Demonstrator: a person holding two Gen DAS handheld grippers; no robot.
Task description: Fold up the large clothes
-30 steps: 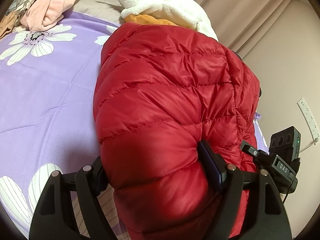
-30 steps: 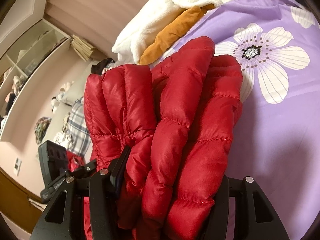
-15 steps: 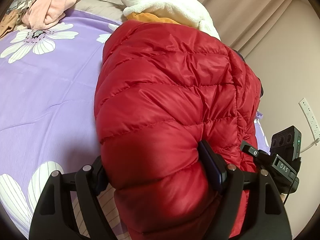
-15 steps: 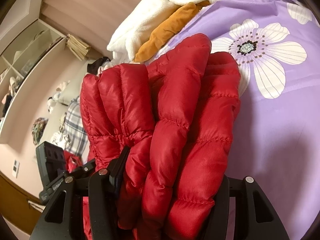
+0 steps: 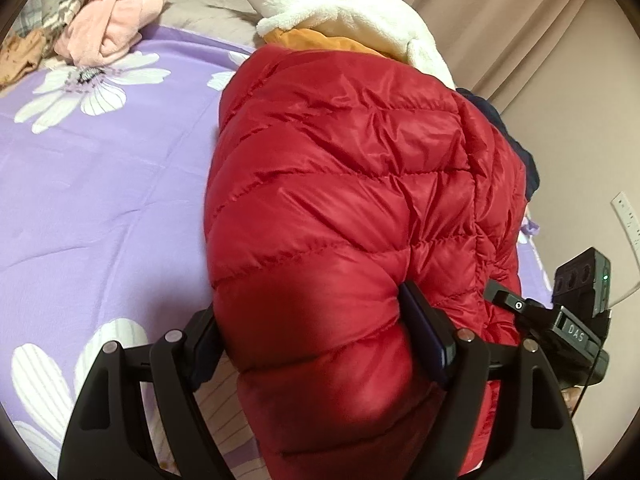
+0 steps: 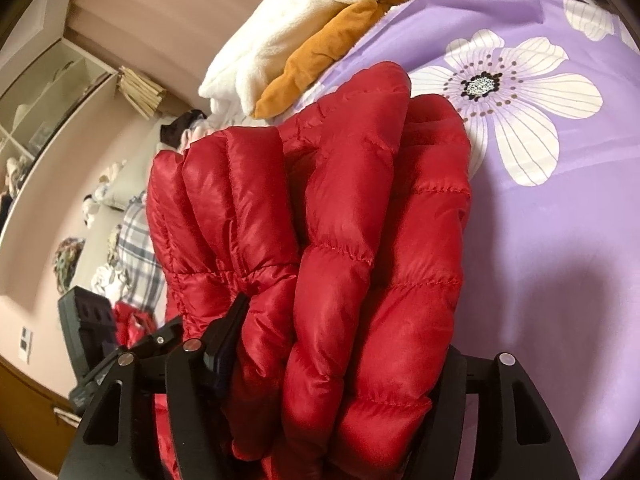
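- Covering the bed, a purple flowered sheet (image 5: 100, 200) lies under everything.
- Red puffer jacket (image 5: 340, 200), folded into a thick bundle, rests on the sheet near its edge.
- White fleece (image 5: 340, 12) (orange cloth (image 6: 320, 68) beneath) sits just beyond.
- Left gripper (image 5: 316, 340) clamps the bundle's end.
- Right gripper (image 6: 344, 364), jaws opening, has padded folds between them, pads touching.

From each wrist, a close downward view is given along the fingers; the puffy red quilted jacket (image 5: 340, 208) (image 6: 340, 240) and lilac flowered bedspread (image 5: 100, 184) (image 6: 560, 240) are shared.
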